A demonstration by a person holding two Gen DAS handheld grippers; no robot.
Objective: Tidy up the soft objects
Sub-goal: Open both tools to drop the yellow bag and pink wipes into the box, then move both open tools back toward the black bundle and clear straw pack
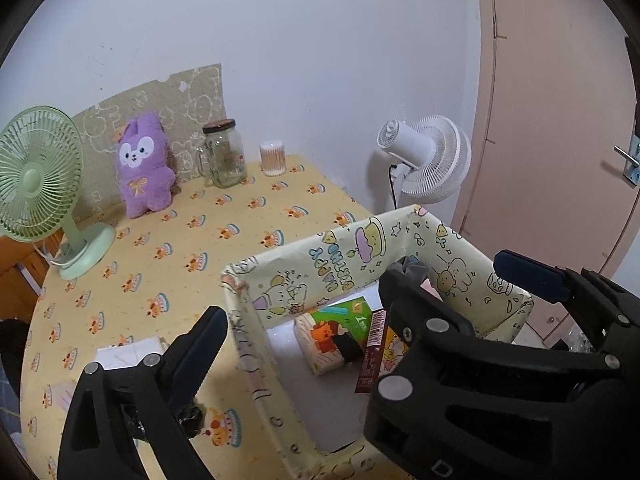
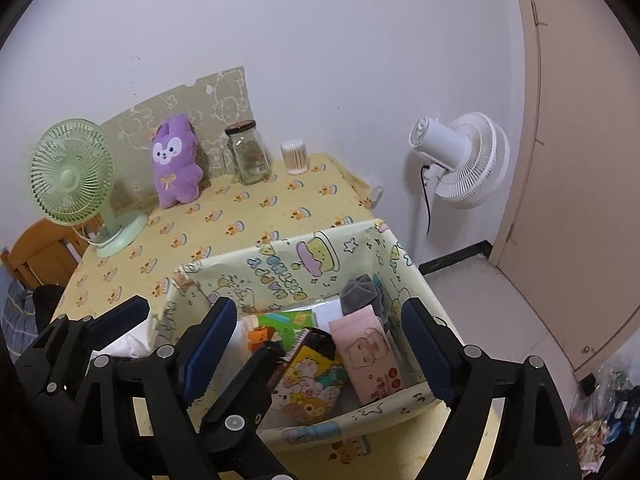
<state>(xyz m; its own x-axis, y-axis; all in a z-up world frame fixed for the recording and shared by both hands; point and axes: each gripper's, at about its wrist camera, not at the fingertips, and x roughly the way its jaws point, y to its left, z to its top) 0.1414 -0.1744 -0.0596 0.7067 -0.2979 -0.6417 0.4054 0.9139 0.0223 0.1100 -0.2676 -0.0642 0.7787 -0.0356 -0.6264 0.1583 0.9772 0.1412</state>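
A purple plush bunny (image 1: 142,164) leans upright against the wall at the back of the table; it also shows in the right wrist view (image 2: 176,162). A cartoon-print storage box (image 1: 304,268) (image 2: 320,258) stands at the table's near right. It holds tissue packs, a pink pack (image 2: 370,358) and a grey cloth (image 2: 360,292). My left gripper (image 1: 360,304) is open and empty, straddling the box's left wall. My right gripper (image 2: 320,344) is open and empty above the box.
A green desk fan (image 1: 38,182) stands at the left. A glass jar (image 1: 224,154) and a cotton-swab tub (image 1: 273,159) stand at the back. A white floor fan (image 1: 428,160) stands beside the table, with a door (image 1: 560,120) to the right. White tissues (image 1: 128,354) lie left of the box.
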